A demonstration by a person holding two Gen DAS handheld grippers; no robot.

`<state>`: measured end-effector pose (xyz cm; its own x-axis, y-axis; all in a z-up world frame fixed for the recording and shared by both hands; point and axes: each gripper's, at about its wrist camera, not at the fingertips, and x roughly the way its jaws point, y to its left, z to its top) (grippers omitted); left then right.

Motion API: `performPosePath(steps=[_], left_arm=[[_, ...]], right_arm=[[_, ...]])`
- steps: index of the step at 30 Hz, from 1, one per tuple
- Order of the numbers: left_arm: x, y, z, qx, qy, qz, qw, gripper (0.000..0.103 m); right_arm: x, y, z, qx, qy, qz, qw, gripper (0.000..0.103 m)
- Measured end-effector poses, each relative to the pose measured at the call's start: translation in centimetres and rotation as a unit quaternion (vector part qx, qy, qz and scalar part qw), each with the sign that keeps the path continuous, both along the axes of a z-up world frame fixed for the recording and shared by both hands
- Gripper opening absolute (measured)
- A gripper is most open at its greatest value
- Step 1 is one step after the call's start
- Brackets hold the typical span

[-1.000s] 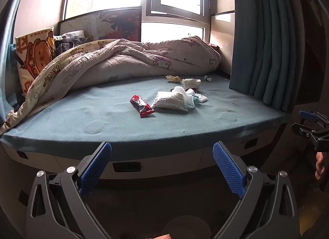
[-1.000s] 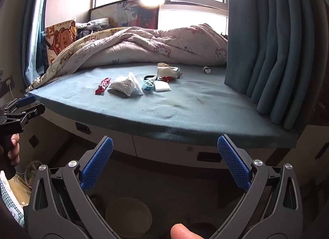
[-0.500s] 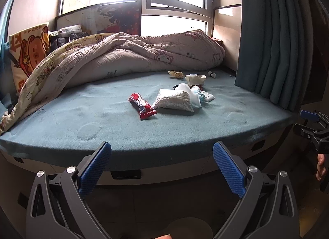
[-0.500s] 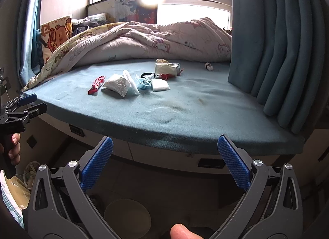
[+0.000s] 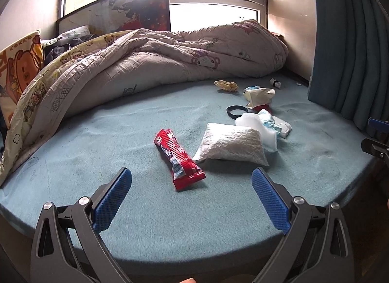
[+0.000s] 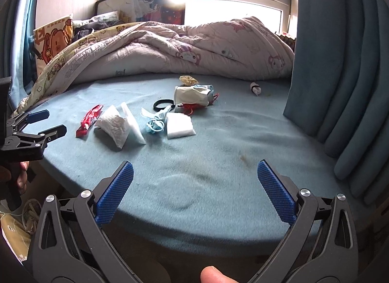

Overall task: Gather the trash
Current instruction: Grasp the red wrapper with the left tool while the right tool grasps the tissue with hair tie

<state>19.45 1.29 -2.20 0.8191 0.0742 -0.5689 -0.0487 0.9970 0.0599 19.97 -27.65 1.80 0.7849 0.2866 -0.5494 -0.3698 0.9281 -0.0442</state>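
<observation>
Left tool [image 5: 191, 196] spread wide and empty over the bed [image 5: 97, 151], red snack wrapper [image 5: 178, 159] lying just ahead between its fingers, white padded pouch [image 5: 231, 146] beside it, right tool [image 6: 195, 187] likewise spread, empty, crumpled paper [image 6: 192, 94] and blue mask [image 6: 154, 125] farther back, quilt [image 6: 194, 49] behind

right tool [image 6: 194, 187] gapes empty over blue mattress [image 6: 218, 142], litter [image 6: 155, 117] beyond.

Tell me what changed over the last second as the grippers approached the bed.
Both grippers moved forward over the bed edge: the left gripper now frames the red wrapper, and the right gripper hangs over bare mattress. Nothing was grasped; both jaws stayed wide open, and the trash pile and quilt lie unmoved.
</observation>
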Motion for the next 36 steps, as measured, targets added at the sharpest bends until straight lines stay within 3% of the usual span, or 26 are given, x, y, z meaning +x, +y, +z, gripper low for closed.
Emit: performPosePath(steps=[4, 8, 12, 18, 23, 28, 36], left_arm=[[4.0, 1.8, -0.9, -0.024, 0.016, 0.014, 0.9995, 0.097], [6.7, 3.2, -2.1, -0.019, 0.034, 0.044, 0.9983, 0.095], [7.9, 4.3, -3.1, -0.038, 0.060, 0.051, 0.9962, 0.074], [8.4, 4.0, -3.6, -0.028, 0.070, 0.040, 0.9963, 0.028], [8.4, 4.5, -3.1, -0.050, 0.068, 0.026, 0.9961, 0.022], [8.6, 3.5, -0.9, -0.042, 0.051, 0.015, 0.9977, 0.015], [12.2, 2.2, 0.9, -0.025, 0.052, -0.006, 0.9983, 0.011]], right_arm=[[2.2, 0.1, -0.9, 0.001, 0.006, -0.001, 1.000, 0.098], [3.3, 0.6, -1.9, -0.007, 0.011, 0.003, 1.000, 0.098], [3.7, 0.6, -2.4, -0.009, 0.012, 0.007, 1.000, 0.098], [4.2, 0.2, -2.3, -0.007, 0.010, 0.006, 1.000, 0.098], [5.4, -0.2, -2.1, -0.001, 0.011, 0.007, 1.000, 0.098], [9.2, -1.0, -1.5, -0.012, 0.012, -0.011, 1.000, 0.098], [23.0, -2.7, -0.2, -0.004, 0.040, -0.056, 0.998, 0.098]])
